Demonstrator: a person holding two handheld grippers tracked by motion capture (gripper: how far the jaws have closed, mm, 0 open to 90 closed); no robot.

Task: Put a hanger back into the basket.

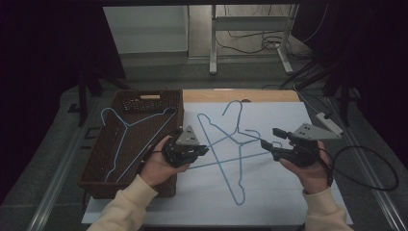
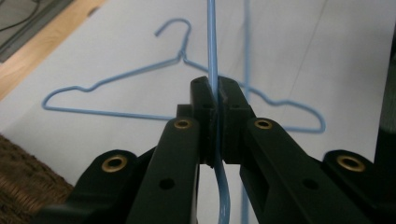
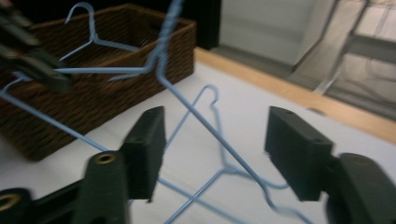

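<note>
**Base:** Start with the big items. What's laid out?

**Me:** White tabletop (image 1: 288,192) across the centre of the high view. A brown wicker basket (image 1: 103,163) sits at its left edge, with one blue wire hanger (image 1: 126,126) lying across it. I'd judge the basket is the collecting place.

**Base:** And the loose ones?

**Me:** A flat hanger (image 2: 116,79) lies on the sheet at upper left of the left gripper view. A second, the held hanger (image 1: 219,161), crosses mid-frame in the high view, one end lifted.

**Base:** Left side?

**Me:** Left hand-held gripper (image 1: 202,150) is clenched on the held hanger's wire; in its own view the blue rod runs straight up between the pressed jaws. Pinching a straight run gives a firm hold, I reckon.

**Base:** Right?

**Me:** Right hand-held gripper (image 1: 270,138) is released, jaws spread wide, with the wire passing through the gap untouched. Probably lining up to steady the far end.

**Base:** Any brands or lettering?

**Me:** None legible on basket, hangers or grippers.
</note>
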